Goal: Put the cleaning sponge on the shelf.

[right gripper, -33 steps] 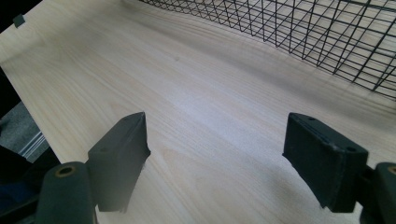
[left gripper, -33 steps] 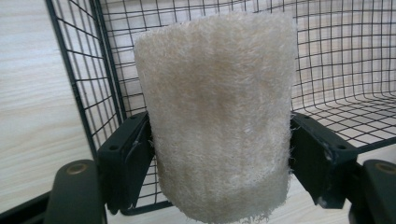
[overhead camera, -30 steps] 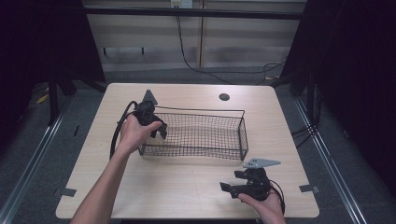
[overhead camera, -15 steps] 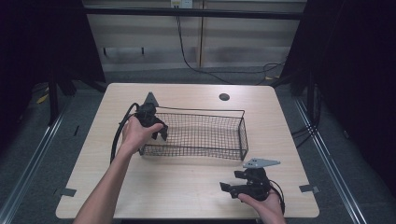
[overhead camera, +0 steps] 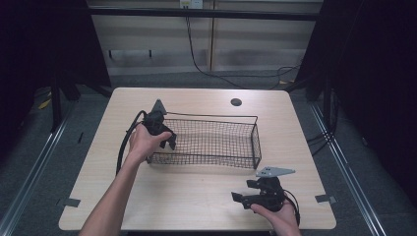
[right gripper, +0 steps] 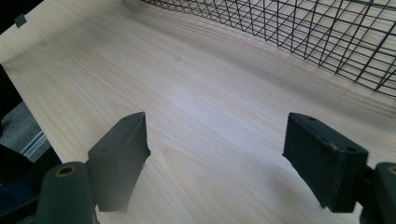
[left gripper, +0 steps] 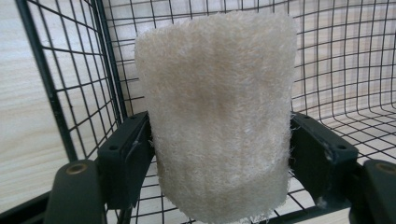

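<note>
- Risk first: we judge that the loofah pad (left gripper: 219, 116) could snag on the wire basket (overhead camera: 216, 162) if let go here, since its fuzzy fibres sit close to the mesh and could catch rather than fall free.
- A second risk, in our view: the pad is pinched low on its body, so it may tip over on release and lean against the basket wall instead of lying flat.
- Left gripper (left gripper: 219, 154) is clenched on the pad, one black jaw pressing each side; in the high view this gripper (overhead camera: 164, 137) sits at the basket's left end, just over the rim.
- Pad position: held upright between the jaws, inside the basket near its left wall, with mesh behind and below it. We cannot tell whether its lower edge touches the basket floor.
- Pad appearance: cream-white, coarse and fibrous, roughly cylindrical, slightly wider at the top, frayed along the bottom edge.
- Right gripper (right gripper: 219, 158) is released, jaws spread wide with nothing between them, low above the bare table (right gripper: 187, 93) in front of the basket.
</note>
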`<move>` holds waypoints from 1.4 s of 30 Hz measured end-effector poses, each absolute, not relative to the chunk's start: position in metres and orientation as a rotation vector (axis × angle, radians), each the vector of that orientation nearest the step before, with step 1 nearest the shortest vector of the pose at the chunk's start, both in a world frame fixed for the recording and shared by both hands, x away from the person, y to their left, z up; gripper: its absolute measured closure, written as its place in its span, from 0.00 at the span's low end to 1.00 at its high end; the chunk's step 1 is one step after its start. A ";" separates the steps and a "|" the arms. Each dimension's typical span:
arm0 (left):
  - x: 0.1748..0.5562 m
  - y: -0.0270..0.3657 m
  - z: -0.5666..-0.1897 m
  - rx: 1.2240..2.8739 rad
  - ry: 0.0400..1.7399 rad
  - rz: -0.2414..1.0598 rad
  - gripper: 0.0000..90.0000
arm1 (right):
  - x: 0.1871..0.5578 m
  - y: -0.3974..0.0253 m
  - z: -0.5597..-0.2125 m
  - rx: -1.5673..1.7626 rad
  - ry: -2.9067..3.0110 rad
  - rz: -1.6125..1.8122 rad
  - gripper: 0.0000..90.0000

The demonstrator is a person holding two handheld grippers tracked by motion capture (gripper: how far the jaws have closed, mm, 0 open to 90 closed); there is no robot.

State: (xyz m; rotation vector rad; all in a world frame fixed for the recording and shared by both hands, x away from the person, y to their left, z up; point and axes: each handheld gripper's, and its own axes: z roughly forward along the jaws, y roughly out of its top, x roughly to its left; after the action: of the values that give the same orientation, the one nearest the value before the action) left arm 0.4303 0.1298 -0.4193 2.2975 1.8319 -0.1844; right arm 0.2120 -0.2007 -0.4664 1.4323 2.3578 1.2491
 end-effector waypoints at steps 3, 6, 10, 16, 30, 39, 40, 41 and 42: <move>0.430 0.130 -0.422 2.298 1.833 -0.186 0.30 | 0.212 -0.201 -0.466 1.431 2.360 1.251 0.24; 0.431 0.131 -0.424 2.308 1.836 -0.190 0.30 | 0.212 -0.201 -0.466 1.430 2.360 1.250 0.24; 0.431 0.130 -0.425 2.299 1.836 -0.189 0.30 | 0.212 -0.201 -0.466 1.429 2.362 1.252 0.24; 0.431 0.126 -0.430 2.317 1.840 -0.180 0.30 | 0.212 -0.201 -0.466 1.429 2.362 1.253 0.24; 0.430 0.123 -0.431 2.354 1.819 -0.175 0.29 | 0.212 -0.200 -0.466 1.430 2.362 1.252 0.24; 0.431 0.122 -0.432 2.353 1.839 -0.188 0.29 | 0.212 -0.201 -0.466 1.428 2.362 1.252 0.24; 0.431 0.122 -0.432 2.360 1.839 -0.194 0.29 | 0.212 -0.201 -0.466 1.429 2.361 1.252 0.24; 0.431 0.122 -0.432 2.360 1.842 -0.191 0.29 | 0.212 -0.201 -0.466 1.425 2.361 1.254 0.24; 0.431 0.122 -0.432 2.358 1.844 -0.199 0.28 | 0.212 -0.201 -0.466 1.426 2.361 1.250 0.24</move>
State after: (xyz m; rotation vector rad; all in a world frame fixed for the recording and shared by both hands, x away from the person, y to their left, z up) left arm 0.4312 0.1218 -0.4318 2.3580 1.8436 -0.1988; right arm 0.2117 -0.2006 -0.4659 1.4257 2.3608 1.2503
